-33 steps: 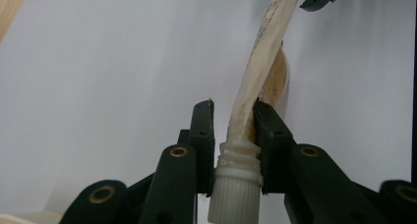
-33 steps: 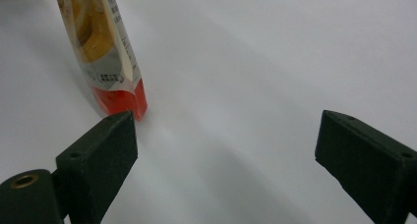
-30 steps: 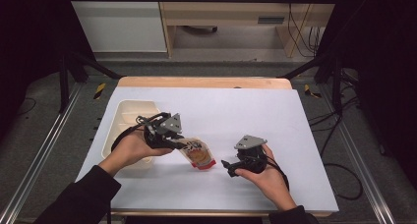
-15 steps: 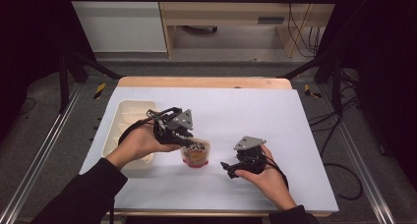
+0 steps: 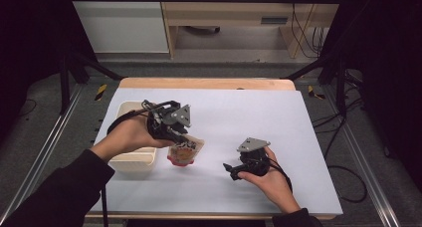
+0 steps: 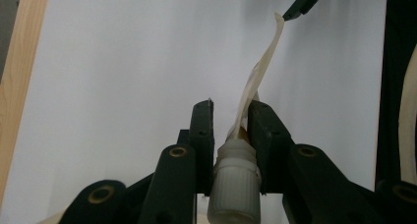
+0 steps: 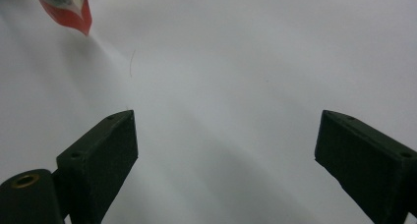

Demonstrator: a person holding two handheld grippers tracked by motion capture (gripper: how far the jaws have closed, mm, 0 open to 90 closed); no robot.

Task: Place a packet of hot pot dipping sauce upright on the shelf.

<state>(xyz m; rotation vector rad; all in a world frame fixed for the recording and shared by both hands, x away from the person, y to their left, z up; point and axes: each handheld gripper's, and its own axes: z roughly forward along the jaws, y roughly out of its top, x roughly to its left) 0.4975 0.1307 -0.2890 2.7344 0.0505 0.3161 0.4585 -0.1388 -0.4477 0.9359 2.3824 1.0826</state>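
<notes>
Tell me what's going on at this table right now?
A person works with a hand-held gripper in each hand. The left hand-held gripper is shut on the capped spout of a red pouch, holding it beside a cream tub. The right hand-held gripper waits open and empty above the white table.

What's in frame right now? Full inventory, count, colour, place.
Pouch: 1, red and white with a white screw cap, hanging from the left gripper by its cap end, beside the bin.
Bin: 1, cream, on the table's left part.
Table: 1, white top with a wooden edge.
Left gripper: 1, black, shut on the pouch's neck at the cap.
Right gripper: 1, black, jaws open with nothing between them, low over the table's right part.
Hands: 2, dark sleeves, one per gripper.
</notes>
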